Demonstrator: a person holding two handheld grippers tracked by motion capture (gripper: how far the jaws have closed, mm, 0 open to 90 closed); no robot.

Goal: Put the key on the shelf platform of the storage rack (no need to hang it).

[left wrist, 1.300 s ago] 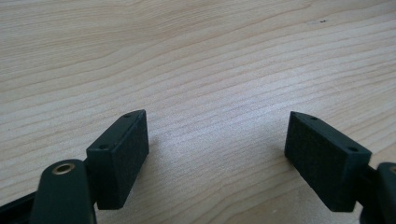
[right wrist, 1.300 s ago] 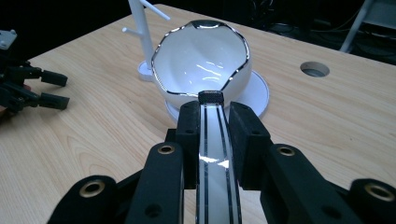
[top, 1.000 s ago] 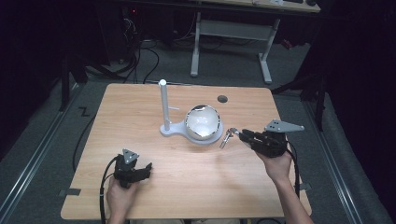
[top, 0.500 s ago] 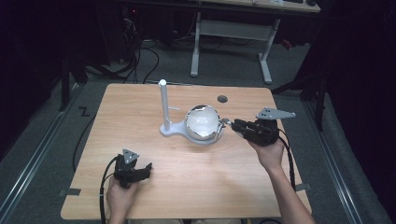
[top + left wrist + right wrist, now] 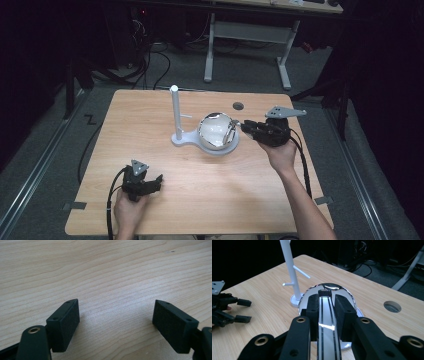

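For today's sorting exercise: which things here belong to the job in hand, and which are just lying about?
In the job:
- shiny round metal utensil, its flat handle clamped in the right gripper
- white stand with side pegs, next to it

Lying about:
- left gripper, open, low over the wooden table
- round hole in the tabletop
- white desk frame behind

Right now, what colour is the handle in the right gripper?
Shiny silver with two thin black stripes along the handle; it shows best in the right gripper view.
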